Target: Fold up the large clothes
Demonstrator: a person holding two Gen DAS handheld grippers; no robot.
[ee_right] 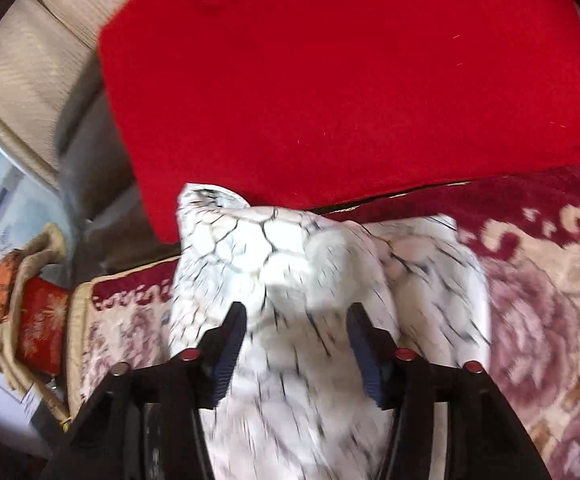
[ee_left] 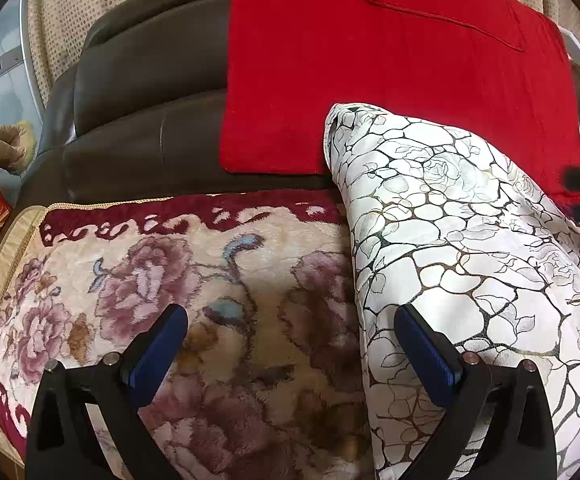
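We are folding the white crackle-print garment (ee_left: 470, 240), lying right of frame on the floral blanket (ee_left: 193, 280); left gripper (ee_left: 290, 344) is gaping empty, right gripper (ee_right: 296, 344) straddling cloth, unclamped—we should be pinching the edge squarely.

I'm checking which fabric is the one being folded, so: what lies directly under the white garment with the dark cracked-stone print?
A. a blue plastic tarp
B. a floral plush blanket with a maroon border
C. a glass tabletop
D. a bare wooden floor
B: the white garment rests on the floral plush blanket, whose maroon border runs along the sofa's edge; a red cloth drapes the sofa back behind.
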